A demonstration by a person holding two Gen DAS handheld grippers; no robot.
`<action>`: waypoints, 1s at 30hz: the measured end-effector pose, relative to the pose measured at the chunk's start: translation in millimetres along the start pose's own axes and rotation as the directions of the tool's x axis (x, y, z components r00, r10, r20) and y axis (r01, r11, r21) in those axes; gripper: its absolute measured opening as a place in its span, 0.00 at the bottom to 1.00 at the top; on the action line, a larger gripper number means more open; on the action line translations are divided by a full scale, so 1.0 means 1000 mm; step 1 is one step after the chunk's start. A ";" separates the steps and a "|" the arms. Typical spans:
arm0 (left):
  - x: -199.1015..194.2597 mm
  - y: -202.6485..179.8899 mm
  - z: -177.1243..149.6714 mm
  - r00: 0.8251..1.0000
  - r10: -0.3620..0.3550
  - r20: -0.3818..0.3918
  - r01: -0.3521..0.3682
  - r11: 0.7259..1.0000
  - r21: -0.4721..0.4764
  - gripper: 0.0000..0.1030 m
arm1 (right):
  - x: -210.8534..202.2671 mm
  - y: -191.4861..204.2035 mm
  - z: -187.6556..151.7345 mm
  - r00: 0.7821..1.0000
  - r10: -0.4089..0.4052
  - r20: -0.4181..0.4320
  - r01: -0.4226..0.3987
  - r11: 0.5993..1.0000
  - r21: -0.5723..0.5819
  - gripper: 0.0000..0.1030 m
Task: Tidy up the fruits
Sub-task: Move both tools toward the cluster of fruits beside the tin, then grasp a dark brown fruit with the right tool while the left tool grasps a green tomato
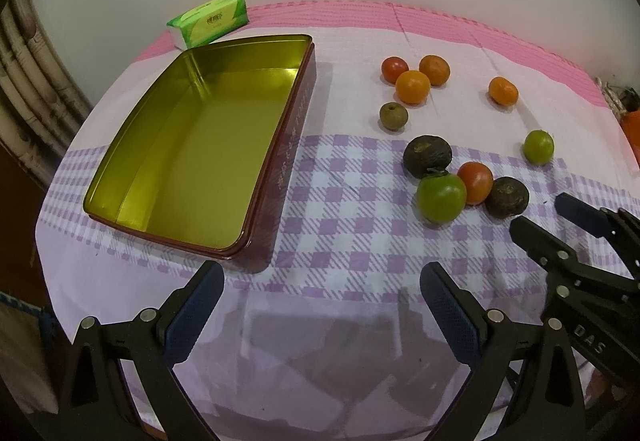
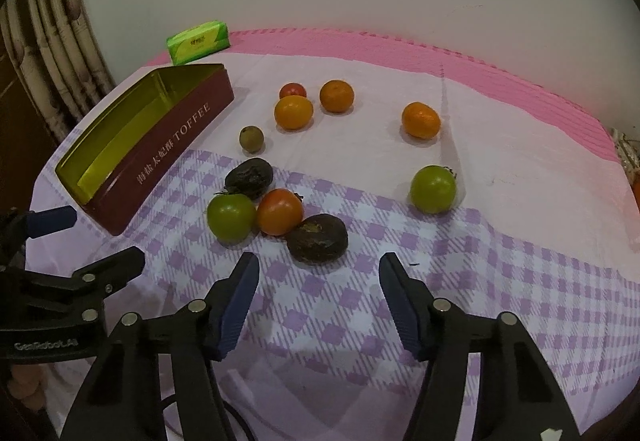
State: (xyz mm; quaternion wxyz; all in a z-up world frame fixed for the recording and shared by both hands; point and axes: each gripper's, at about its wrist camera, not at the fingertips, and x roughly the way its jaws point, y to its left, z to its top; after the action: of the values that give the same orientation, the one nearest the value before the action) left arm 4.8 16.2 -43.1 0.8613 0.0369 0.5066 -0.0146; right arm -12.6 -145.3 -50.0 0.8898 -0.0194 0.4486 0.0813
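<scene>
"toffee" on the tin's (image 2: 160, 153) side; seemingly "gearobot.ai" on the left tool (image 2: 92, 241)

Left gripper (image 1: 322, 281) fingers spread wide, right gripper (image 2: 318, 273) fingers apart, both angled downward

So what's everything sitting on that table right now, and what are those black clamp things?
tin box: one, dark red outside, gold inside, nothing in it, left side of the table
tissue pack: one, green, behind the tin
orange fruits: three, far part of the cloth
red tomatoes: two, one far by the orange fruits, one in the near cluster
green tomatoes: two, one in the near cluster, one off to the right
dark wrinkled fruits: two, near cluster
small brownish-green fruit: one, mid-table
tablecloth: one, pink and purple check
left gripper: black, blue pads, open, holding nothing
right gripper: same, open, just short of a dark fruit
</scene>
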 end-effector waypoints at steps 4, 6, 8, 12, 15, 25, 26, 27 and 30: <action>0.002 0.001 0.000 1.000 -0.005 -0.006 0.005 1.000 -0.003 0.95 | 0.008 -0.003 0.003 1.000 0.016 -0.004 -0.016 1.000 0.007 0.57; 0.003 0.001 0.000 1.000 -0.007 -0.009 0.007 1.000 0.000 0.95 | 0.012 -0.004 0.004 1.000 0.018 -0.010 -0.018 1.000 0.009 0.57; 0.004 0.001 0.001 1.000 -0.009 -0.011 0.009 1.000 0.002 0.95 | 0.016 -0.005 0.005 1.000 0.027 -0.015 -0.027 1.000 0.007 0.55; 0.006 0.002 0.002 1.000 -0.011 -0.015 0.011 1.000 0.003 0.95 | 0.022 -0.004 0.007 0.999 0.030 -0.024 -0.030 1.000 -0.003 0.54; 0.008 0.001 0.003 1.000 -0.013 -0.020 0.013 1.000 0.007 0.95 | 0.027 -0.002 0.009 0.999 0.034 -0.037 -0.034 0.999 -0.012 0.52; 0.011 -0.010 0.012 0.998 -0.047 -0.031 0.048 0.998 0.036 0.95 | 0.045 -0.001 0.012 0.997 0.027 -0.073 -0.029 0.999 -0.020 0.36; 0.012 -0.012 0.013 0.998 -0.054 -0.032 0.055 0.998 0.042 0.95 | 0.046 -0.003 0.013 0.997 0.032 -0.072 -0.033 0.999 -0.014 0.36; 0.013 -0.013 0.014 0.997 -0.064 -0.036 0.066 0.997 0.045 0.95 | 0.046 -0.004 0.013 0.997 0.035 -0.071 -0.036 0.999 -0.010 0.36; 0.018 -0.019 0.019 0.994 -0.097 -0.049 0.100 0.994 0.048 0.95 | 0.046 -0.012 0.013 0.998 0.013 -0.065 -0.012 1.000 0.006 0.35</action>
State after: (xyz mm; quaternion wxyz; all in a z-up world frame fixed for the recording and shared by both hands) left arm 28.3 -4.5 -50.4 0.8462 0.0339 0.5272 -0.0689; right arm 26.8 -149.6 -79.5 0.8744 -0.0167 0.4775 0.0848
